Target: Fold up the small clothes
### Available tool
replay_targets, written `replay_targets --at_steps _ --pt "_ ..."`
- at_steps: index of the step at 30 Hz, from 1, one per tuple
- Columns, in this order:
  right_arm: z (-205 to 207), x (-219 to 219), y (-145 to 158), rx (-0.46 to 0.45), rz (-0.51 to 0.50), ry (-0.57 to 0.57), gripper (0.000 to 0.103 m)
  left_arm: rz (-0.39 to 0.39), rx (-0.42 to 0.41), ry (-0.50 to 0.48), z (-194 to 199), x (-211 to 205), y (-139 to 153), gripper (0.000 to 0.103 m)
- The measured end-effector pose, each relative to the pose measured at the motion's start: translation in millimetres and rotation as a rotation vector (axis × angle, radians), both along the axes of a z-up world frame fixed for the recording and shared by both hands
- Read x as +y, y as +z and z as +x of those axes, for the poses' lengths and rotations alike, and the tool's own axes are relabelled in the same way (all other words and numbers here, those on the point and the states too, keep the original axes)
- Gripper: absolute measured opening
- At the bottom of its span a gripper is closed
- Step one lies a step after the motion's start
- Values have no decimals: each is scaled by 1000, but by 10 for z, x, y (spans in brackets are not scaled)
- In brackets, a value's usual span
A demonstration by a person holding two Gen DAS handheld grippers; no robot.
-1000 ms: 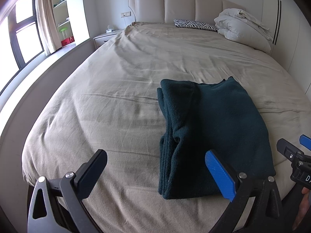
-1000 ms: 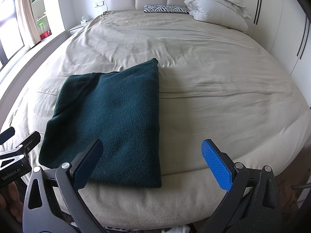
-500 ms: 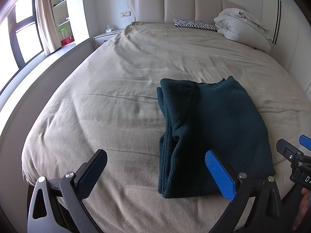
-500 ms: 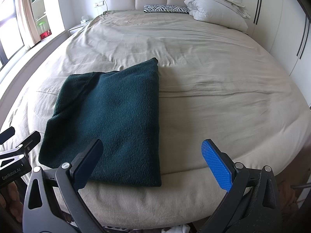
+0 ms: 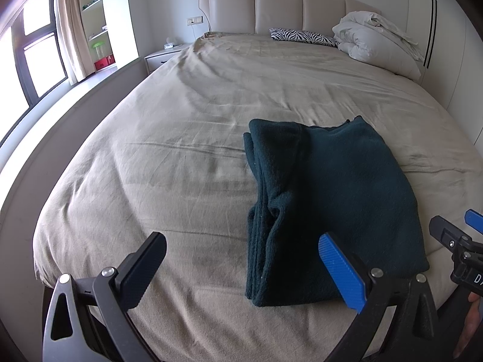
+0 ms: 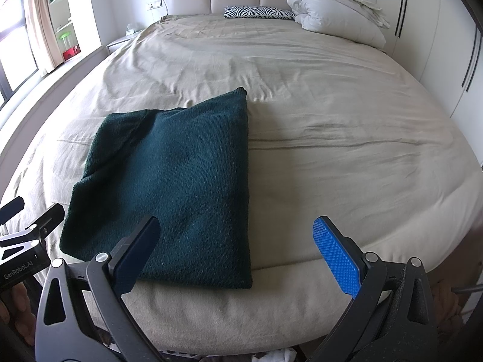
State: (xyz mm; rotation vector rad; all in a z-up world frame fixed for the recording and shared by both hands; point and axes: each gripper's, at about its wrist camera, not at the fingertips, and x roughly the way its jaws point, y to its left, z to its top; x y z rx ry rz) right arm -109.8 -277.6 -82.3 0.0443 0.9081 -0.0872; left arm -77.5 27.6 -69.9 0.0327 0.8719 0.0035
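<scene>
Dark green knit, the folded garment [image 5: 332, 205] lies near the foot edge of the bed [image 5: 181, 150] in the left wrist view, a thick rectangle with its stacked layers showing along the left side. The left gripper [image 5: 244, 268] hangs above the bare beige sheet just left of that side, fingers spread wide and holding nothing. At the far right edge the tip of the right gripper [image 5: 452, 238] shows beside the garment's near right corner.

In the right wrist view the garment [image 6: 181, 187] fills the left half, its clean folded edge running up the right side and its near edge close to the mattress rim [image 6: 211, 310]. The right gripper [image 6: 241, 250] is released too, one finger over the cloth's near edge, the other over bare sheet [image 6: 332, 150].

The fold looks done or close to it. If one more fold is wanted, my advice is to pinch all layers at both near corners together, lift low, and carry them evenly to the far edge so the loose left stack does not splay.

Against the pictures from a second ago nothing has shifted: garment and both grippers sit as they did.
</scene>
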Motion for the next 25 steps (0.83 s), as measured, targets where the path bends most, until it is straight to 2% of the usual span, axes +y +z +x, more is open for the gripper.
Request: replay_targets --at_steps 25 --pt "-46 42 -27 4 1 1 103 -13 -17 -12 -71 -13 -23 103"
